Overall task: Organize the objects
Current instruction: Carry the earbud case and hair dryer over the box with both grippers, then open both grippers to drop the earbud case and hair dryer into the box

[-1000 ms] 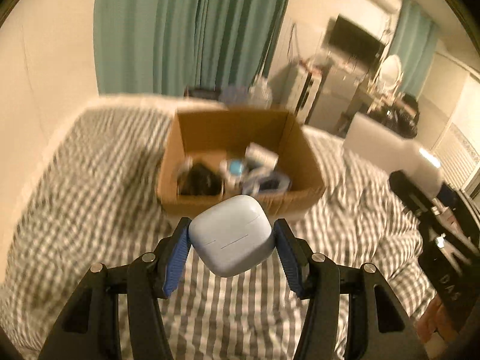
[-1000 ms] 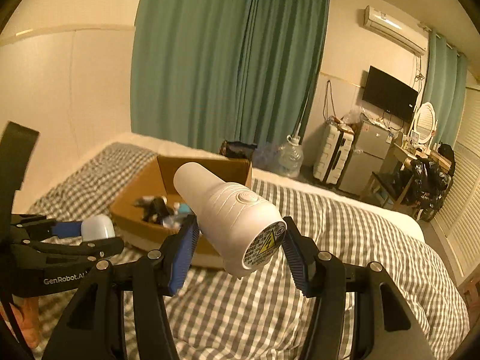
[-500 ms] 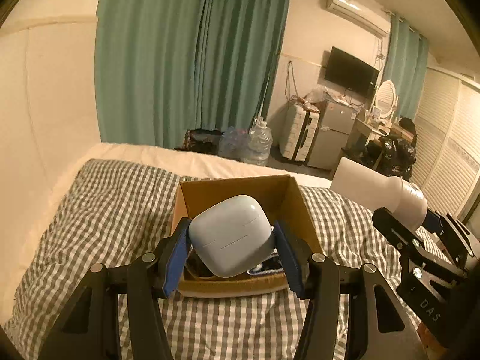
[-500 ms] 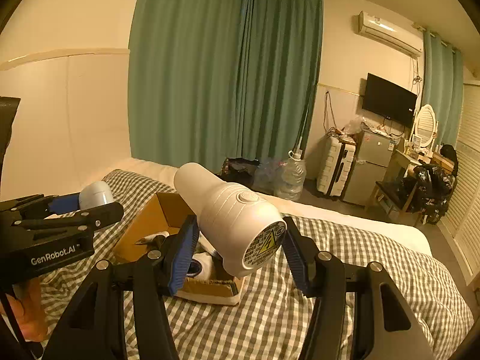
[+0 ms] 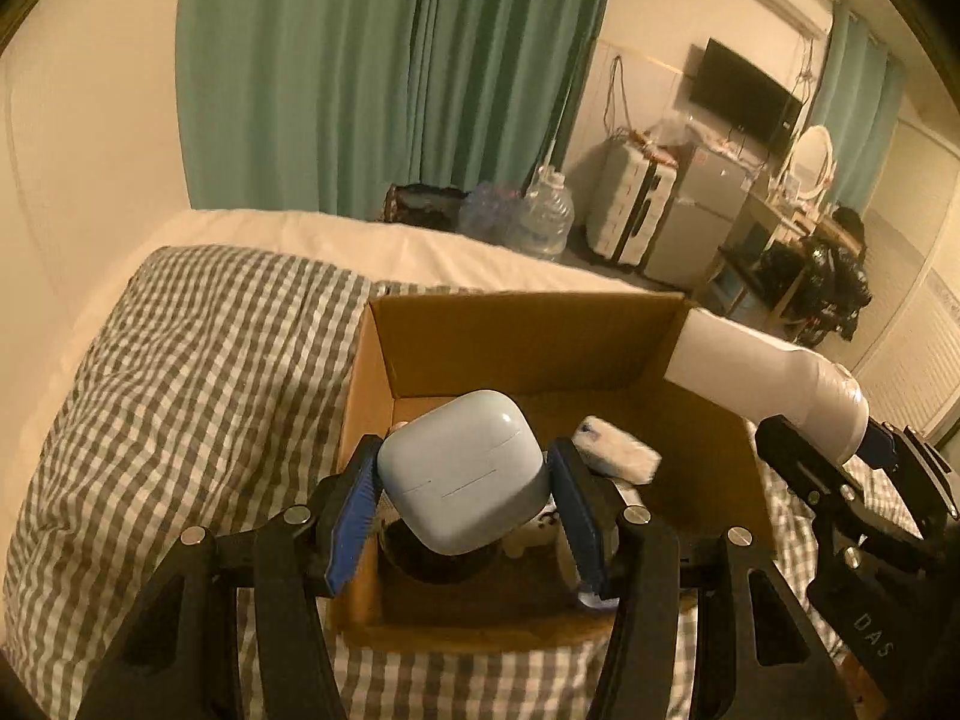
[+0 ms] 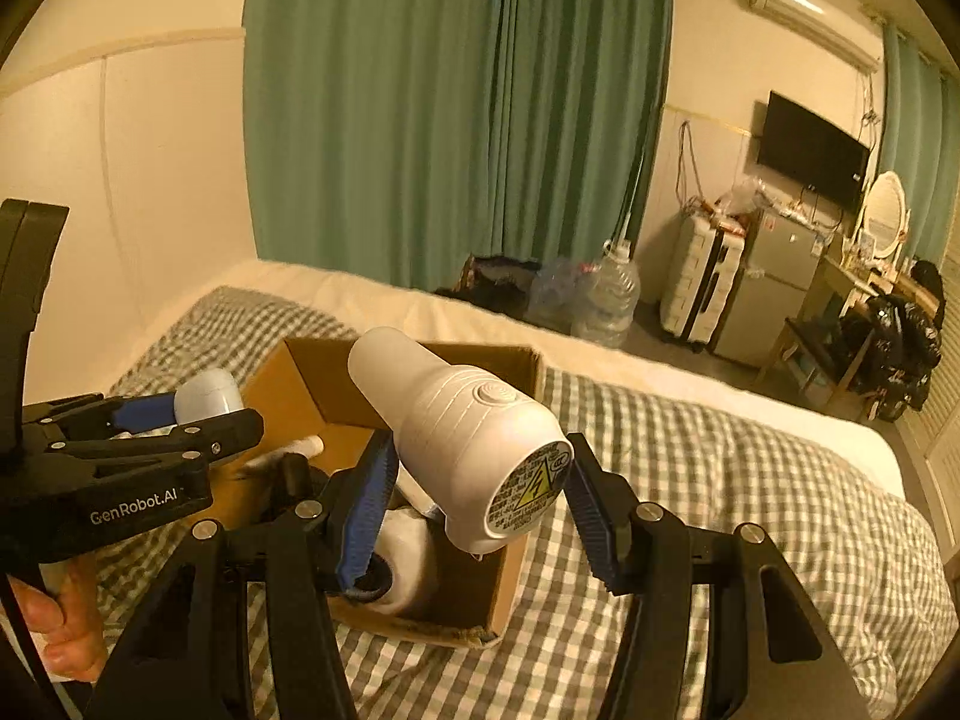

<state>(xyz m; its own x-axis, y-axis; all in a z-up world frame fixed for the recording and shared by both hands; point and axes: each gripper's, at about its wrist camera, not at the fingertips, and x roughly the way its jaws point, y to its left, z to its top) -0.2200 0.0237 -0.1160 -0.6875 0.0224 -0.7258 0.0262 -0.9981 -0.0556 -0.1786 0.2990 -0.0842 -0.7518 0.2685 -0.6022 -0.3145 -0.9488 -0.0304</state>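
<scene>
Left wrist view: your left gripper (image 5: 462, 495) is clamped on the pale blue earbud case (image 5: 462, 471), poised over the cardboard box (image 5: 528, 354) for dropping in. Right wrist view: your right gripper (image 6: 480, 495) is clamped on the white hair dryer (image 6: 462, 438) above that box's near corner, likewise ready to go in.

Box contents (image 5: 612, 456) mostly hidden behind my held earbud case (image 5: 462, 468); white item there blurred, unidentifiable.

A bed with a gray-and-white checked blanket (image 5: 180, 372) lies beneath the claw. Straight ahead hang green curtains (image 6: 456, 114). Ahead and to the right stand a water jug (image 6: 609, 294), a white suitcase (image 6: 699, 276), a small refrigerator (image 6: 762, 294) and a wall-mounted television (image 6: 810, 150).
</scene>
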